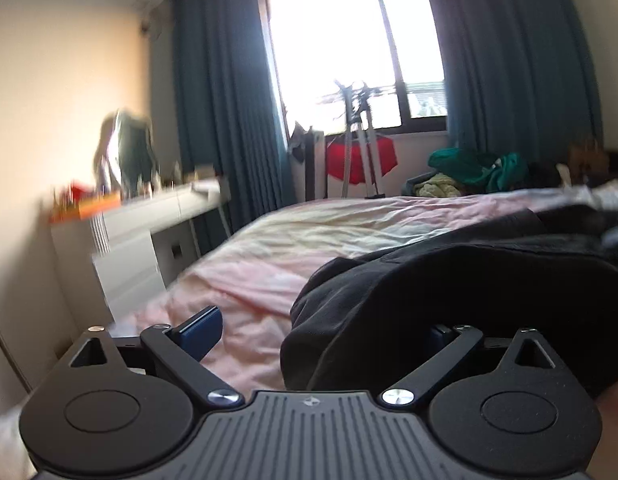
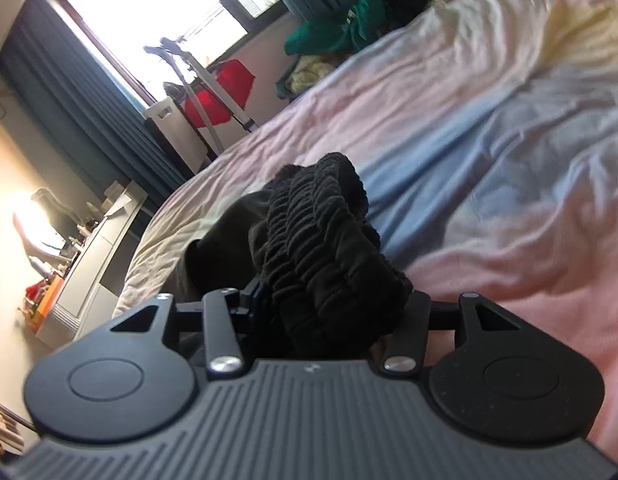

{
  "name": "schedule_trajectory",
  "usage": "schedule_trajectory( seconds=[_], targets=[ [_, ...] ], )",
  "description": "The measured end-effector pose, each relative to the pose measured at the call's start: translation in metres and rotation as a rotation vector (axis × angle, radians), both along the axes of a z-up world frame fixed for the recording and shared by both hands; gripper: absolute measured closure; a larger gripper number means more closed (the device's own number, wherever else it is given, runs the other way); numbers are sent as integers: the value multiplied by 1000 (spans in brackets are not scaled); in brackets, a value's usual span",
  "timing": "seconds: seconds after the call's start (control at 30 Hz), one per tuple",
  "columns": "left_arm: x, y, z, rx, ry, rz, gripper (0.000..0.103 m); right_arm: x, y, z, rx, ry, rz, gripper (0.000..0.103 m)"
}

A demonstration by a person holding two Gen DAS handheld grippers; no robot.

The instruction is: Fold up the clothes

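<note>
Nearest in the right wrist view, the right gripper (image 2: 329, 304) has the black garment (image 2: 333, 256) bunched between its fingers: a thick ridged, elasticated band, gathered into tight pleats, fills the gap. The jaws stand partly apart, and whether the pads press on the cloth I cannot tell, since the fabric hides both of them. Beyond the band the garment trails away to the left as smoother, dull black cloth lying on the bed sheet (image 2: 489, 128), which is crumpled and runs from pink through pale blue to cream.

In the left wrist view, the left gripper (image 1: 321, 328) has its jaws wide apart. Its left blue pad (image 1: 201, 330) hangs bare over the pink sheet (image 1: 245, 280); the right one is tucked under the edge of the same black garment (image 1: 429, 300), which lies as a soft, matte heap on the right side of the bed.

Farther off stand a white desk (image 1: 141, 236) on the left, a tripod (image 1: 361, 148), teal curtains (image 1: 217, 92) and the bright window (image 1: 349, 40).
</note>
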State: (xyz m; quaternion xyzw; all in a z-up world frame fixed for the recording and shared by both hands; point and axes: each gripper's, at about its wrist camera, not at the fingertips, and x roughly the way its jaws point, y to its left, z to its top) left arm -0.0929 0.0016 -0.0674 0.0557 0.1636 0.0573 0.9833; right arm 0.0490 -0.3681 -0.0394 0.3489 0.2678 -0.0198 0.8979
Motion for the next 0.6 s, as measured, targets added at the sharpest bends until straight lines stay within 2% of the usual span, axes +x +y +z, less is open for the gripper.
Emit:
schedule_trajectory(
  seconds=[0.07,0.23,0.37,0.5,0.6],
  targets=[
    [4,8,-1,-63,43,7,4,0,-1,-3,11,14,-1,49],
    [12,27,-7,-202,162,24,4,-8,13,11,-72,-18,20,49],
    [20,37,-17,-296,245,29,1,-7,11,2,-58,-8,20,49],
    [16,33,-19,-294,247,16,1,-4,0,-19,26,31,2,45],
    [12,39,-15,-338,243,2,1,-6,-4,-20,78,33,-6,44]
  ],
)
